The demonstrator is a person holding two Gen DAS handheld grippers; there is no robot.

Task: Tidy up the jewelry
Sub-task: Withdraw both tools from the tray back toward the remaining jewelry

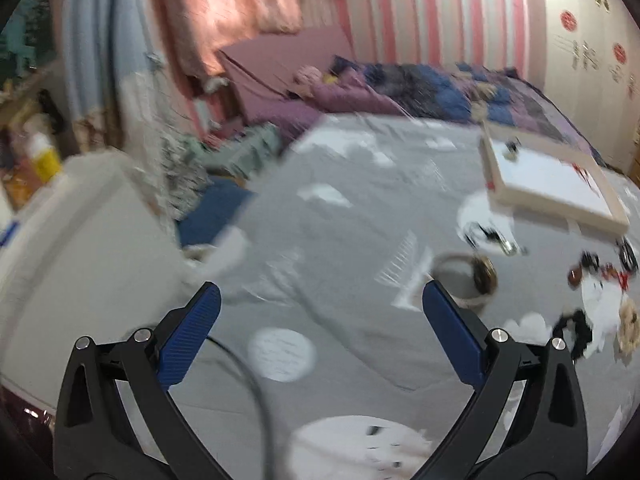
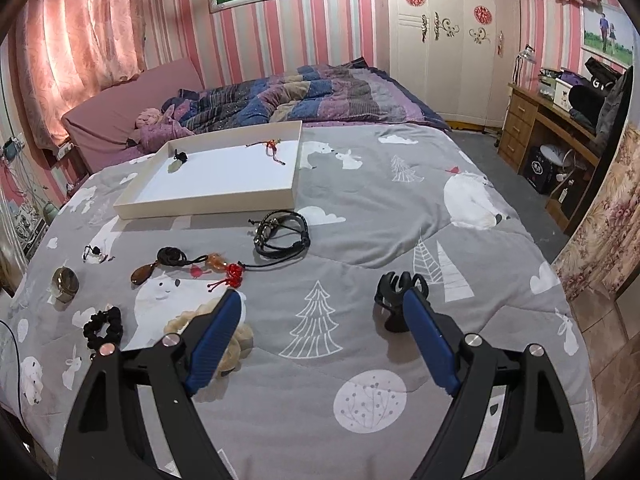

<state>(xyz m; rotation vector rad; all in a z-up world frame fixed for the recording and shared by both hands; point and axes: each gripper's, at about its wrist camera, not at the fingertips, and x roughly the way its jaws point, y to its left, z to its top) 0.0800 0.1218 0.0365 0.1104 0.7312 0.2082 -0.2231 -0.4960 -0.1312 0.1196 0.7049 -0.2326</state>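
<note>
Left gripper (image 1: 321, 294): two black plastic arms with blue ribbed pads (image 1: 190, 334), jaws spread wide, nothing between the pads, nothing touched. Arms enter the left wrist view from 7 and 5 o'clock, tips angled toward 12, pointing downward at a slant. Silver pivot bolts visible on both arms. View heavily motion-blurred.

Right gripper (image 2: 322, 302): same build, black arms, blue ribbed fingers (image 2: 214, 340), jaws wide apart, gap between them empty, no contact on either pad. Arms rise from 7 and 5 o'clock in the right wrist view, tips toward 12, tilted downward. View sharp. No hand, sleeve or wrist of the person visible in either view.
</note>
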